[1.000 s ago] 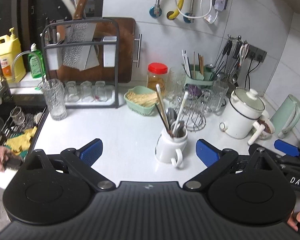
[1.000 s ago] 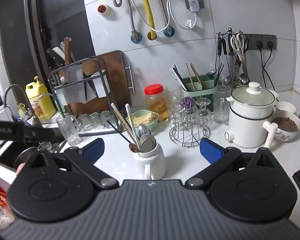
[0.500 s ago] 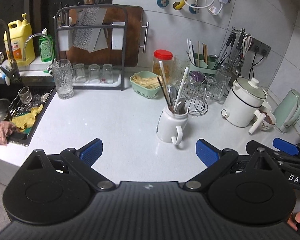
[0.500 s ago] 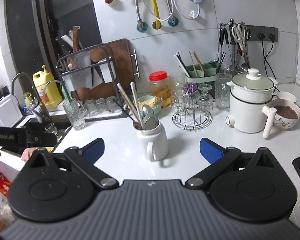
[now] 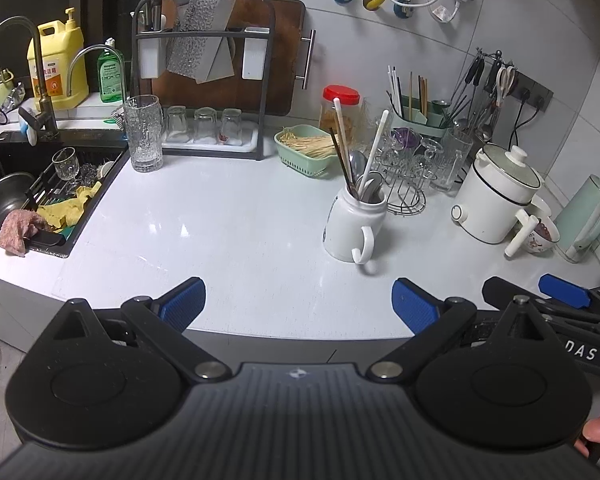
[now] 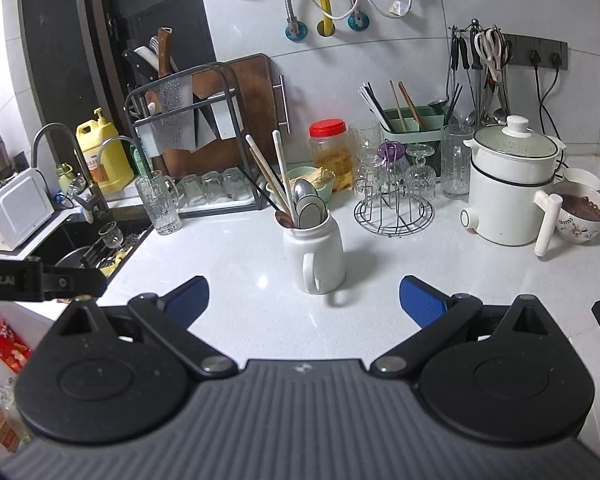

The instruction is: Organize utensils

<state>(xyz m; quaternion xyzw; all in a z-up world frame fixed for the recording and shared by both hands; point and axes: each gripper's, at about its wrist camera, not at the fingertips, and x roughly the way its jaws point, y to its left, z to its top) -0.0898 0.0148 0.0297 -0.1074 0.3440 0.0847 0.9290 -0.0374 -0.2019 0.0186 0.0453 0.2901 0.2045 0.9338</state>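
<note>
Both hand-held grippers have drawn back from the mug [image 6: 314, 258] since a second ago, so more of the desk [image 5: 220, 232] now shows in front of them. Left hand-held gripper [image 5: 298, 306] stands wide open and holds nothing; right hand-held gripper [image 6: 304, 304] is the same. Chopsticks [image 6: 266, 172] and spoons [image 6: 308, 204] stand upright in the mug, near the middle of the desk, well apart from both grippers. How many spoons there are, I cannot tell. I judge the utensils are gathered and the task is near its end.
</note>
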